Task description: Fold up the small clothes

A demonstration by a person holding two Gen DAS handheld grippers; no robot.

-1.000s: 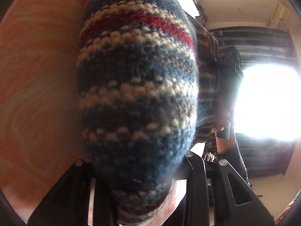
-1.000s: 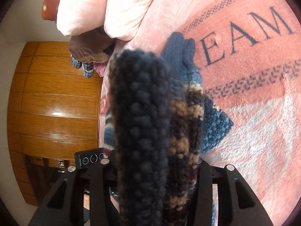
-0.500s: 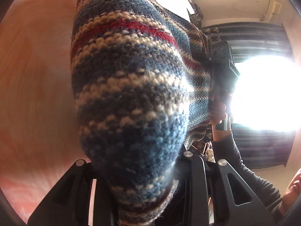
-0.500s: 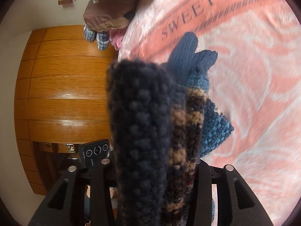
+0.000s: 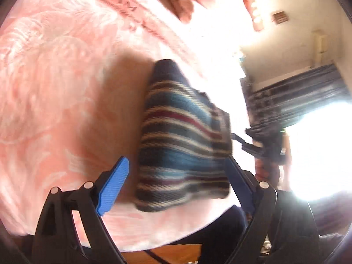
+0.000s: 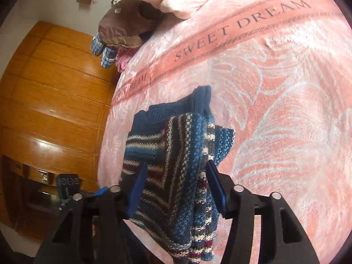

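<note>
Only the left view shows a bright window (image 5: 319, 149). Striped knitted sweater (image 6: 176, 167) lies folded on pink blanket (image 6: 275, 88); left gripper (image 5: 176, 176) and right gripper (image 6: 176, 184) both spread open around it.

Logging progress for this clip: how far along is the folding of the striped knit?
Done: the striped knit lies doubled on the pink blanket, layers overlapping. In hand: nothing; the left tool and the right tool stand open around it. Left: maybe another fold; the brown and plaid clothes lie unfolded.

one striped knit garment (image 6: 176, 154), one pink blanket (image 6: 286, 88), two tools
</note>
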